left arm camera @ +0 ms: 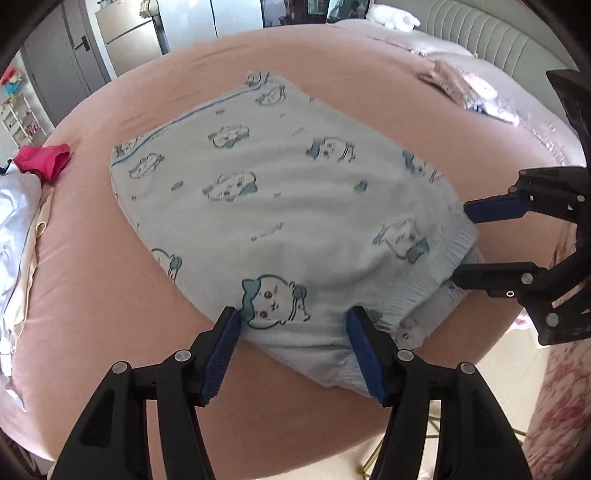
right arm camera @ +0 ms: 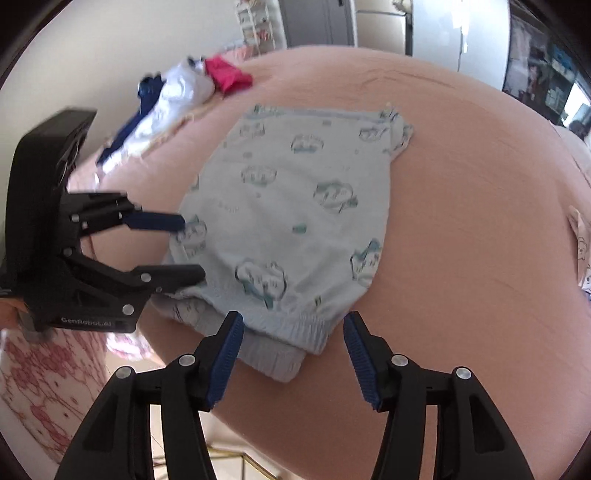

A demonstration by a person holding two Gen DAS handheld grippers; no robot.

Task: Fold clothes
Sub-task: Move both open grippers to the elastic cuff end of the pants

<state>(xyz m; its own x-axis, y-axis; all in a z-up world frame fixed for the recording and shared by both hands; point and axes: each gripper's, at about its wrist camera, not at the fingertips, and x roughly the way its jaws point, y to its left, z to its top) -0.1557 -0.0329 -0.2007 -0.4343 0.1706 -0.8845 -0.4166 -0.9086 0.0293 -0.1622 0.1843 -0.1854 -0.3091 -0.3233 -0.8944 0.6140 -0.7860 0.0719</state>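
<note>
A light blue garment (left arm camera: 280, 206) with cartoon prints lies flat on the pink bed sheet (left arm camera: 332, 62), folded over, its elastic waistband (left arm camera: 424, 291) toward the near edge. My left gripper (left arm camera: 294, 317) is open, its blue pads (left arm camera: 221, 354) astride the garment's near corner. My right gripper (left arm camera: 461, 243) reaches in from the right, open at the waistband end. In the right wrist view the garment (right arm camera: 295, 206) lies ahead; the right gripper (right arm camera: 293, 319) is open over the waistband (right arm camera: 295, 328), and the left gripper (right arm camera: 192, 247) is open at the garment's left edge.
A pile of clothes sits at the sheet's left side: a red piece (left arm camera: 44, 160), white cloth (left arm camera: 14, 221), a navy piece (right arm camera: 147, 92). More clothes (left arm camera: 465, 88) lie near the headboard (left arm camera: 480, 26). The bed's edge and floor (left arm camera: 406, 454) are close below.
</note>
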